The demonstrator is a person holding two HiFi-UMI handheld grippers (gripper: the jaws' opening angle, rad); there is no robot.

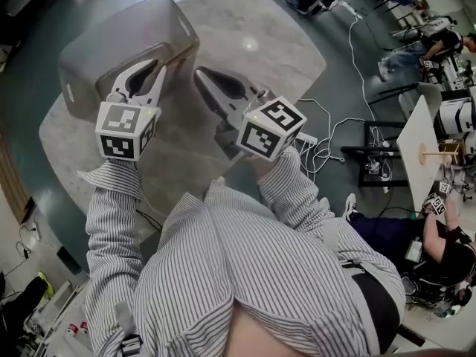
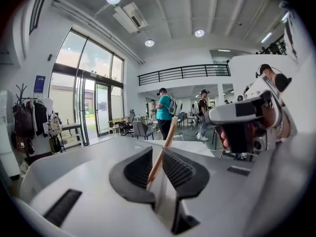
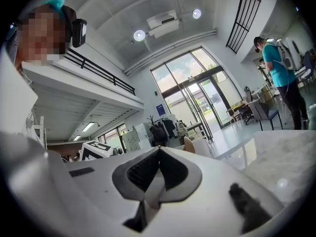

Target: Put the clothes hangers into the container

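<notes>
Left claw (image 2: 158,151), above the grey plastic container (image 1: 97,50) on the marble worktop's (image 1: 260,43) far-left edge, gapes slightly around a pale wooden clothes hanger (image 2: 167,132). Right claw (image 3: 159,149) is closed, empty.

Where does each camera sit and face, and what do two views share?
Head view: on the person's head, looking down at the grey container; striped shirt, left hand-held gripper and right hand-held gripper show.
Left gripper view: on the left hand-held gripper, facing tall windows; wooden hanger between its jaws.
Right gripper view: on the right hand-held gripper, facing glass doors; jaws together.
Shared: both gripper views show the teal-shirted person.
</notes>
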